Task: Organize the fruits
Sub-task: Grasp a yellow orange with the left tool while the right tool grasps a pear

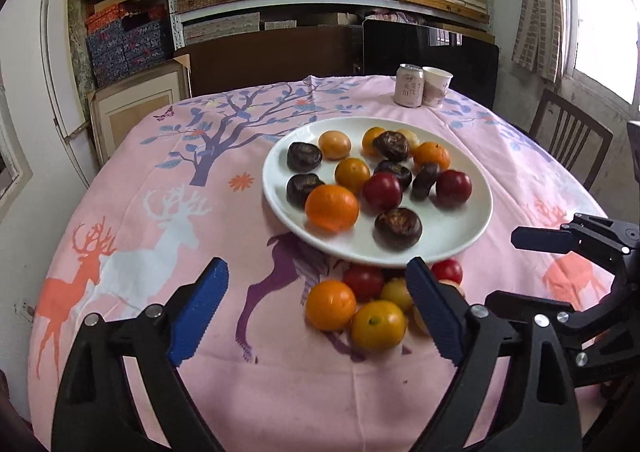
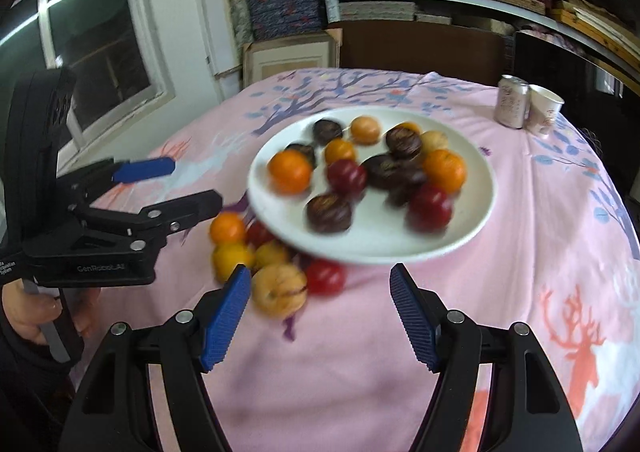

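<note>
1. the left gripper (image 1: 316, 312) hangs low over the pink tablecloth (image 1: 280, 392) with its blue ribbed fingers spread wide and nothing between them.
2. the right gripper (image 2: 320, 316) is likewise wide apart and empty; its view is smeared with blur.
3. the fruits sit in two groups: most are on the white plate (image 1: 460, 236), and a small cluster lies on the cloth just beside the plate's near rim, some tucked partly under it.
4. in the cluster, a yellow fruit (image 1: 378, 326) and an orange fruit (image 1: 330, 306) touch each other, with a red fruit (image 1: 363, 280) behind them and a pale tan one (image 2: 280, 290) close to the right gripper.
5. they look small, round, smooth and light, so i judge they will roll and slip; a hold across the widest middle with gentle squeeze seems safest, since thin skin may bruise.
6. the dark wrinkled fruit (image 1: 398, 228) on the plate looks rougher and flatter, probably easier to grip.
7. the plate is glossy and shallow, so fruit may slide on it.
</note>
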A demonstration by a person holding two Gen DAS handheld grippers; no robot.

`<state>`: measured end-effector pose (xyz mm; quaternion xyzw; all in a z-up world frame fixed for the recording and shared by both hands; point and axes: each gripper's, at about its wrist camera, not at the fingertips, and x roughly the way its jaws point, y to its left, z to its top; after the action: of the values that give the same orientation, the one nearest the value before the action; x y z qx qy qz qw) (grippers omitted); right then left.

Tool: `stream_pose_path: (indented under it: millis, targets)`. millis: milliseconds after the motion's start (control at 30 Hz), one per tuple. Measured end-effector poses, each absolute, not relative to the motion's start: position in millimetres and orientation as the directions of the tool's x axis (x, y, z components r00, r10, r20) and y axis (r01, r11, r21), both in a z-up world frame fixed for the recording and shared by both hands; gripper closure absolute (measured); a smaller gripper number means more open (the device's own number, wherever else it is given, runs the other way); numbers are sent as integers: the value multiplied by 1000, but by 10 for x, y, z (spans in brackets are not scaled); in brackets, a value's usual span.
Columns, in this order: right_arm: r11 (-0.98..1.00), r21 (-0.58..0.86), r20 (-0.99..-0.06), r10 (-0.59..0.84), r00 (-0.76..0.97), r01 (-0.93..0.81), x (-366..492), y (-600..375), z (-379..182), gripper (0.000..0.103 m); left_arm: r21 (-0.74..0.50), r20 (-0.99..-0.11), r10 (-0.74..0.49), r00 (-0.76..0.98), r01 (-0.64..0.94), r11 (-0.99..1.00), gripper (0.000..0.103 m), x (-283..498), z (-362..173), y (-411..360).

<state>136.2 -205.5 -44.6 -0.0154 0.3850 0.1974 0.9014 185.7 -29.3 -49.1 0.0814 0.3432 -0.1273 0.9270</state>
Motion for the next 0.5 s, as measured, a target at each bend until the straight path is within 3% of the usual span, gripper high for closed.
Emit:
stream_pose_path:
  millis: [133,267,433,467,500]
  targets:
    - [915,80,-726,326,606,-396,1300,-1821,-546,30,60,-672,-159,723,267,962,15,1732,-593,-155]
    - [918,26,-752,278,597,-395,1358,-1632,-644,43,42,-689,-141,711,234,971,15,1717,-649,8]
    - [927,35,-778,260,571,-374,1476,-1555,-722,47,37,-691,-139,710,226,973,15,1691,-654,83]
    - [927,35,-781,258,569,-373,1495,-1548,-730,50,35,-692,-139,708,225,974,15,1700,-657,80]
    - [928,28,-782,252,571,-371,1493,-1535,-736,62,34,-694,-140,706,226,974,15,1703,-664,82]
